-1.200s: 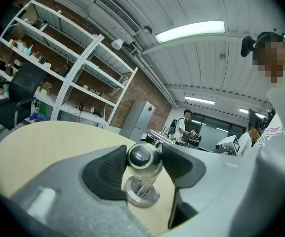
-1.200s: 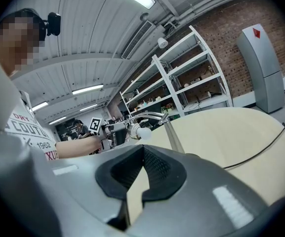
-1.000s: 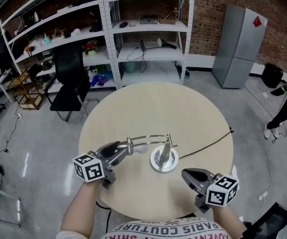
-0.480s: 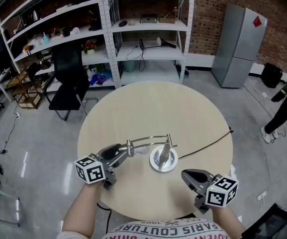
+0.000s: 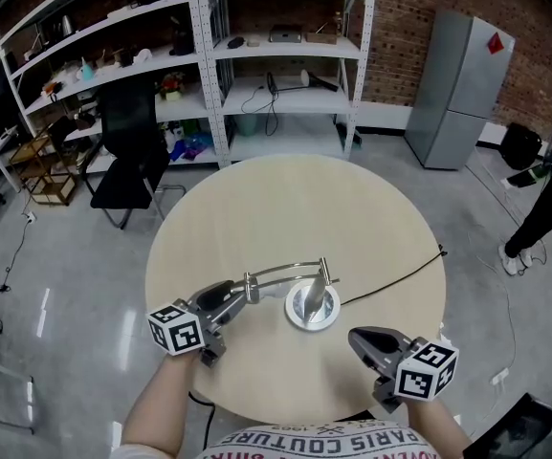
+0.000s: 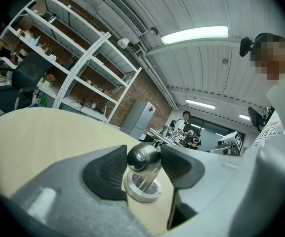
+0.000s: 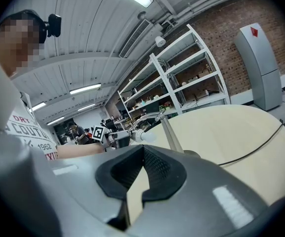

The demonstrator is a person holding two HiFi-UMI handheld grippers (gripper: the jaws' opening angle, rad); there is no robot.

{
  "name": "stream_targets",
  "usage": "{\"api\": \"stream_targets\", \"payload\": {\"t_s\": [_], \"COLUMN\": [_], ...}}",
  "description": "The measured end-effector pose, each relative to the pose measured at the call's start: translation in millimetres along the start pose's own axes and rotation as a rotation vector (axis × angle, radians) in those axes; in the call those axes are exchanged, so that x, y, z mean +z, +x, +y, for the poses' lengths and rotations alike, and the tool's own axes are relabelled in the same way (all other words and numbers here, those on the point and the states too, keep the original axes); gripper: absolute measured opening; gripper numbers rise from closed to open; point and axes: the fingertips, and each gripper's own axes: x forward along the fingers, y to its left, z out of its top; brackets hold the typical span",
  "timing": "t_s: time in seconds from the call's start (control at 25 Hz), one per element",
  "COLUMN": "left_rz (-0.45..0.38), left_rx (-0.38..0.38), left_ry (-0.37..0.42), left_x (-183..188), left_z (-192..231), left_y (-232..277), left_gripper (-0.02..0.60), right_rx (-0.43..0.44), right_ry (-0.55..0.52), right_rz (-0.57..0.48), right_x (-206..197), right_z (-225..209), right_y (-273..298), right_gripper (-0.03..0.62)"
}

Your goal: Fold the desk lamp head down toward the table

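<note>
My left tongs (image 5: 230, 296), jaws just closing, pinch the lamp head (image 6: 143, 158) to lever it down; my right tongs (image 5: 360, 337) idle, pressed together.

Head view from up high, looking steeply down: whole round table (image 5: 295, 208) in frame, shelves (image 5: 276, 65) and fridge (image 5: 459, 89) beyond. Down to the left gripper view now, low at the table's near edge, facing almost level across it, pressed right up to the lamp (image 6: 143, 158). Over to the right gripper view, also low, facing the shelves, with the lamp farther off. Shared by all three: table, lamp, shelves, fridge.
</note>
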Motion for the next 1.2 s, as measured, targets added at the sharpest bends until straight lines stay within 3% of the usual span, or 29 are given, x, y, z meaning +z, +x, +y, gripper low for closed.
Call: {"api": "stream_targets", "payload": {"t_s": [1.2], "left_rz": [-0.015], "left_rx": [-0.033], "left_ry": [-0.051], "left_x": [-22.5], "left_z": [5.5], "left_y": [8.9], "left_gripper": [0.199], "right_rx": [-0.029], "right_ry": [0.009], "right_rz": [0.018], "right_x": [1.6], "right_z": [-7.4], "right_y": [-6.9], "right_gripper": [0.003]}}
